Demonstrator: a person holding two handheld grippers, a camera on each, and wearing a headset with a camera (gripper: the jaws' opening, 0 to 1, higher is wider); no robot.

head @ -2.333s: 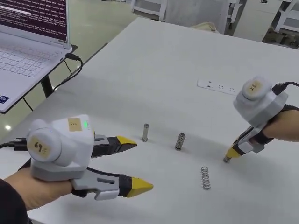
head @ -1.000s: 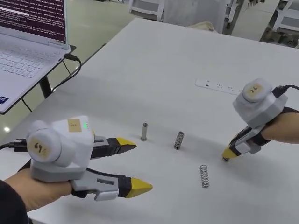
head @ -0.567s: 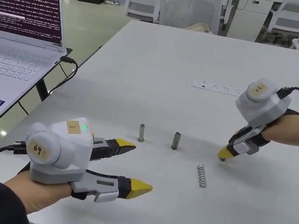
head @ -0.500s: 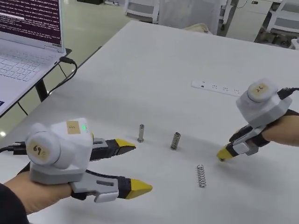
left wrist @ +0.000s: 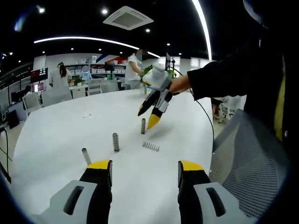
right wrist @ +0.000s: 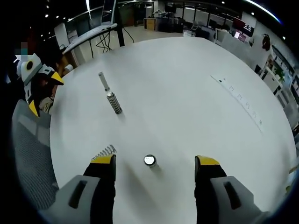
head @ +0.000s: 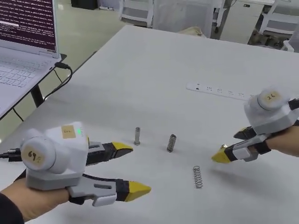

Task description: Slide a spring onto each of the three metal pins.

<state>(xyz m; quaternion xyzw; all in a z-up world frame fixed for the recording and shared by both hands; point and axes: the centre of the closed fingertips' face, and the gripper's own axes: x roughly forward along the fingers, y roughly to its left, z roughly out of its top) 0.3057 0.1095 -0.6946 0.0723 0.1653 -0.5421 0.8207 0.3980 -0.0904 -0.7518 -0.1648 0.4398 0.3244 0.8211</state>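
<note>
A bare metal pin [head: 137, 136] stands upright on the white table [head: 154, 70]. To its right, a second pin carries a spring [head: 171, 143]. A loose spring [head: 197, 177] lies flat nearer me. My right gripper [head: 230, 144] hovers open at the right. In the right gripper view a third pin [right wrist: 149, 161], seen from above, stands between the open right gripper's [right wrist: 155, 162] jaws; I cannot tell whether a spring is on it. The loose spring [right wrist: 103, 152] lies by its left jaw. My left gripper [head: 133, 168] is open and holds nothing, short of the pins [left wrist: 86, 156].
A white power strip [head: 219, 91] lies farther back on the table. A laptop [head: 23, 51] sits on a side stand to the left, with a black cable [head: 63, 79] hanging near the table edge. Chairs and desks stand beyond the far edge.
The right gripper has lifted away from the third pin and its jaws have parted. The left gripper has kept its place. The head camera has shifted a little.
</note>
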